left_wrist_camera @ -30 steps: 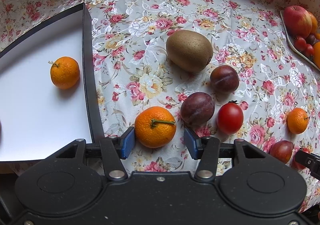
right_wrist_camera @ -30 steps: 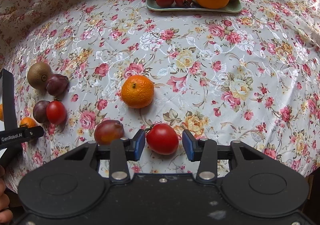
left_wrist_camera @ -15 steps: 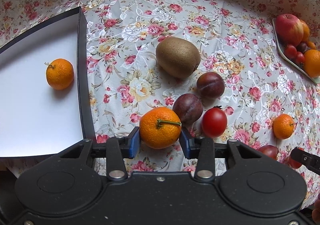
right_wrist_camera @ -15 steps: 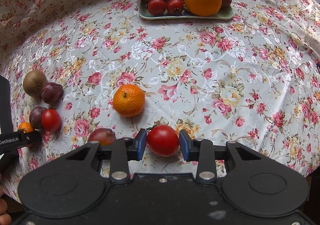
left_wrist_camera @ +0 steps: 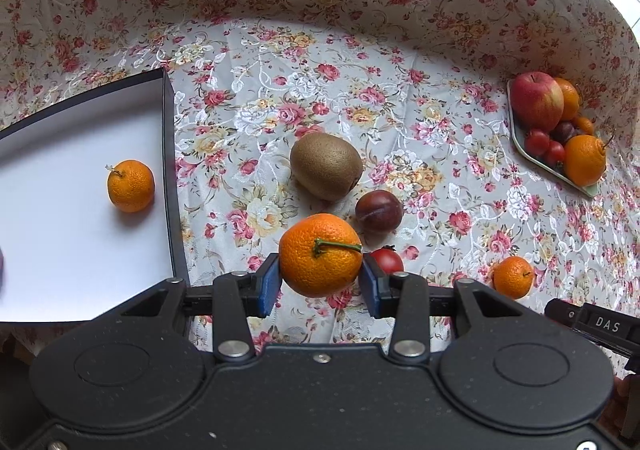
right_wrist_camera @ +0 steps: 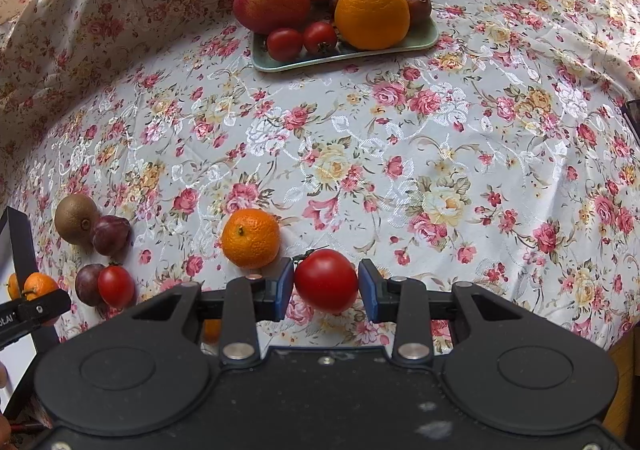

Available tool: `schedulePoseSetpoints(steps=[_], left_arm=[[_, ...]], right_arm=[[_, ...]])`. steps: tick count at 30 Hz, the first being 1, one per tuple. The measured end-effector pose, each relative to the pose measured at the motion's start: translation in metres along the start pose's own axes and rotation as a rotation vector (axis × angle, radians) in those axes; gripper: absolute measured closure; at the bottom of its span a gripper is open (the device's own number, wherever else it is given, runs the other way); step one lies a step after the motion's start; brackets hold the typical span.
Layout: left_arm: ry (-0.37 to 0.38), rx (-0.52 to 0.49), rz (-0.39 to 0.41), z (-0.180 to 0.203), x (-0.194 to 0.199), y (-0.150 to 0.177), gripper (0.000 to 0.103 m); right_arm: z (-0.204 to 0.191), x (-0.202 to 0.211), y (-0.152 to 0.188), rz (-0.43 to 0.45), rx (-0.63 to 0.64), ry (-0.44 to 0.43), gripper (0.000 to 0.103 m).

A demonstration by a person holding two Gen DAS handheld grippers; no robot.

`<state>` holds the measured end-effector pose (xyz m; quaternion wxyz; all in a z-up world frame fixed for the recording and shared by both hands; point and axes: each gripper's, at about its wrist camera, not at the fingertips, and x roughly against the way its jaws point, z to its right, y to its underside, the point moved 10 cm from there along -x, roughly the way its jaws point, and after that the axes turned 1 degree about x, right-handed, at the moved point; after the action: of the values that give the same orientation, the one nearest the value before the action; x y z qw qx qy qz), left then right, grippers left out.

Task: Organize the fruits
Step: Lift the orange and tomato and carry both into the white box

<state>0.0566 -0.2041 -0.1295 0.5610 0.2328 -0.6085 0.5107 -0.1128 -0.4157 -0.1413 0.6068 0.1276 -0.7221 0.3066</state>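
Note:
My left gripper is shut on a mandarin with a green stem and holds it above the floral cloth. To its left lies a black box with a white floor holding one mandarin. My right gripper is shut on a red tomato, lifted off the cloth. A green tray at the back holds an apple, oranges, tomatoes and plums.
On the cloth lie a kiwi, a plum, a tomato and a mandarin. In the right wrist view a mandarin sits just left of my fingers; a plum and tomato lie further left.
Both grippers closed on their fruit, the left on the mandarin and the right on the tomato, and lifted them off the cloth. Both views have risen and pulled back.

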Motion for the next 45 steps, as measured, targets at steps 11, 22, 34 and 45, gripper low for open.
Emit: schedulePoseSetpoints(steps=[11,22,34,45], left_arm=[[-0.060,0.047,0.047,-0.029,0.016,-0.013,0.053],[-0.146,0.091,0.113,-0.077,0.035,-0.027,0.053],[-0.184,0.180,0.099,-0.145,0.037,-0.026,0.053],[-0.230,0.284,0.083,-0.211,0.037,-0.021,0.053]], right_arm=[[-0.008,0.006,-0.005,0.015,-0.017,-0.024,0.066],[-0.056,0.011,-0.007,0.033,0.032,-0.060,0.066],[-0.146,0.014,0.002,0.055,0.142,-0.117,0.066],[-0.239,0.014,0.032,0.066,0.284,-0.185,0.066]])
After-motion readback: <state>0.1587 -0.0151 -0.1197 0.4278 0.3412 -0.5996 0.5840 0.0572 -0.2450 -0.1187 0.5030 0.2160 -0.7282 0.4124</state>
